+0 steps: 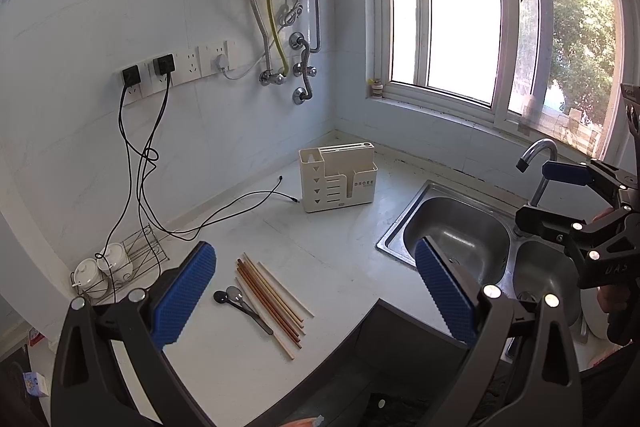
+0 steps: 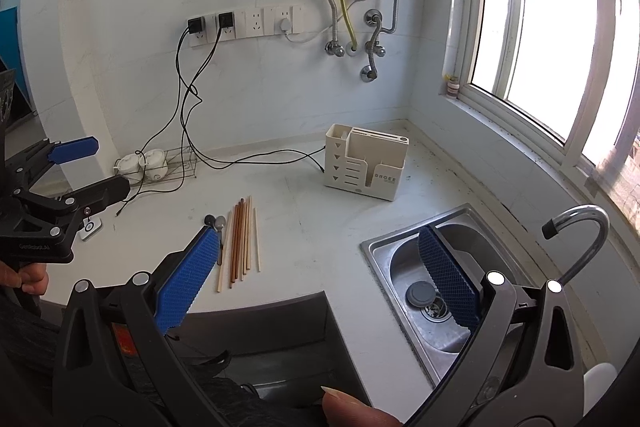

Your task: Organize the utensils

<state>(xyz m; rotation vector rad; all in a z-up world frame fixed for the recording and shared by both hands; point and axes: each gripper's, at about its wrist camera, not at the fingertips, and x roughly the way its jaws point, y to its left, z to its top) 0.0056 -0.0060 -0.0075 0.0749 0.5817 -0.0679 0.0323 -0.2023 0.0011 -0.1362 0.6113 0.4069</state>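
Several wooden chopsticks [image 1: 272, 301] lie side by side on the white counter, with two dark spoons [image 1: 236, 301] beside them on the left. They also show in the right wrist view, chopsticks [image 2: 242, 241] and spoons [image 2: 216, 227]. A cream utensil holder [image 1: 338, 175] stands upright near the back corner, also seen in the right wrist view [image 2: 366, 163]. My left gripper [image 1: 316, 283] is open and empty above the counter's front edge, near the chopsticks. My right gripper [image 2: 320, 267] is open and empty, between the chopsticks and the sink.
A steel double sink [image 1: 460, 231] with a curved faucet [image 2: 580, 227] takes the right side. Black cables [image 2: 192, 147] trail across the counter from wall sockets. A wire rack with white lidded cups [image 1: 104, 267] stands at the left. A small white device [image 2: 91, 227] lies at left.
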